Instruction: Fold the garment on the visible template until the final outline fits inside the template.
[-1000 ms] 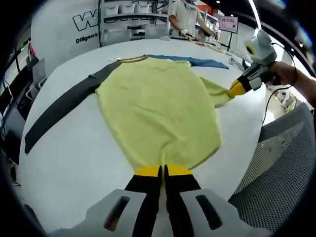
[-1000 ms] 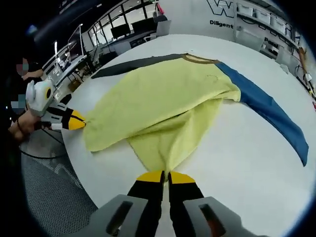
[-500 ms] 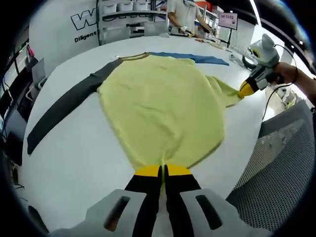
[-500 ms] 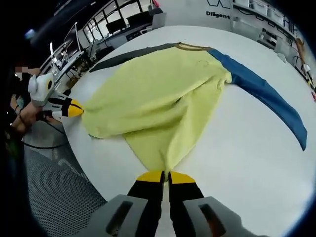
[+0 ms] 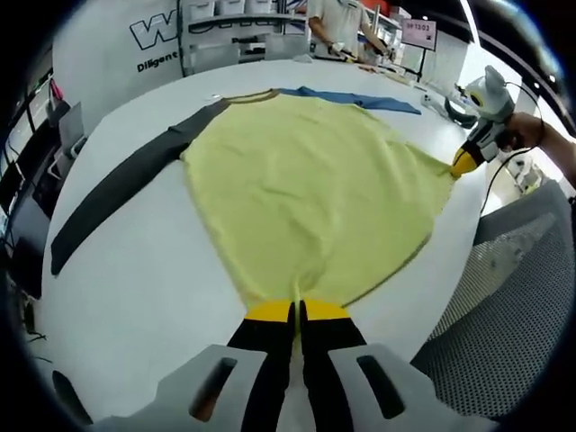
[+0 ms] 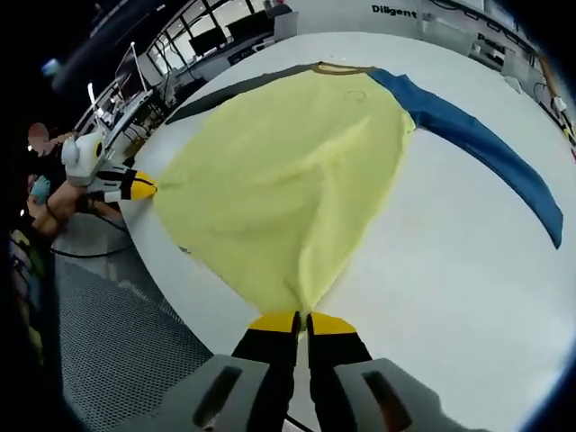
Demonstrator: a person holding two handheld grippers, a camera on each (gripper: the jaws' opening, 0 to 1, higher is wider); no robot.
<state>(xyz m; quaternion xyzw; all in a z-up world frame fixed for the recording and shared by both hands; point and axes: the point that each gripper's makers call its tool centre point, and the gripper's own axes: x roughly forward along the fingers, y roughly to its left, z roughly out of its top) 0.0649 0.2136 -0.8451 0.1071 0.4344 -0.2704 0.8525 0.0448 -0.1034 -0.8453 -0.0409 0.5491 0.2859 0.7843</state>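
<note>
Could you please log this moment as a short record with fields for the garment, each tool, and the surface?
garment: yellow shirt spread flat, one dark grey sleeve, one blue sleeve
left tool: shut on the shirt hem at one bottom corner
right tool: shut on the shirt hem at the other bottom corner
hem: pulled taut between the two tools
surface: white table, shirt near its edge

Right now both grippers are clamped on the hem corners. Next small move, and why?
Probably lower the hem onto the table and flatten it. The left gripper and right gripper each pinch a bottom corner of the yellow shirt, whose body looks spread taut. The grey sleeve and blue sleeve lie stretched outward, so nothing is folded yet.
</note>
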